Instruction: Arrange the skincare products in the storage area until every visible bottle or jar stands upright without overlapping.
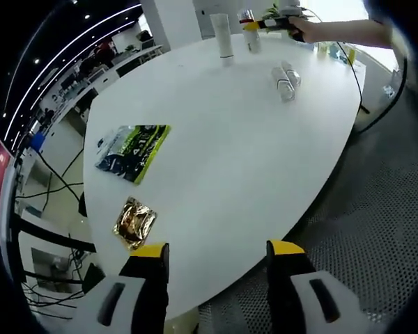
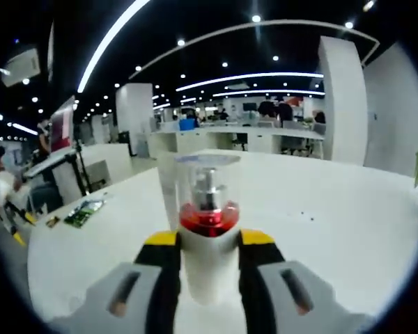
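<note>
My right gripper [image 2: 209, 240] is shut on a white pump bottle [image 2: 209, 209] with a red collar and a clear cap, held upright over the white table [image 2: 334, 229]. From the left gripper view the same bottle [image 1: 249, 31] stands at the far edge next to an upright white tube [image 1: 223, 38], with the right gripper [image 1: 273, 24] gripping it from the right. Two small bottles [image 1: 285, 80] lie on their sides, close together, a little nearer. My left gripper [image 1: 217, 250] is open over the near table edge, holding nothing.
A green and black sachet [image 1: 132, 152] and a gold foil sachet [image 1: 134, 223] lie flat on the table's left side. A person's arm [image 1: 341, 31] reaches in at the far right. Cables hang off the table [image 1: 230, 160] onto grey carpet [image 1: 376, 195]. Office desks stand beyond.
</note>
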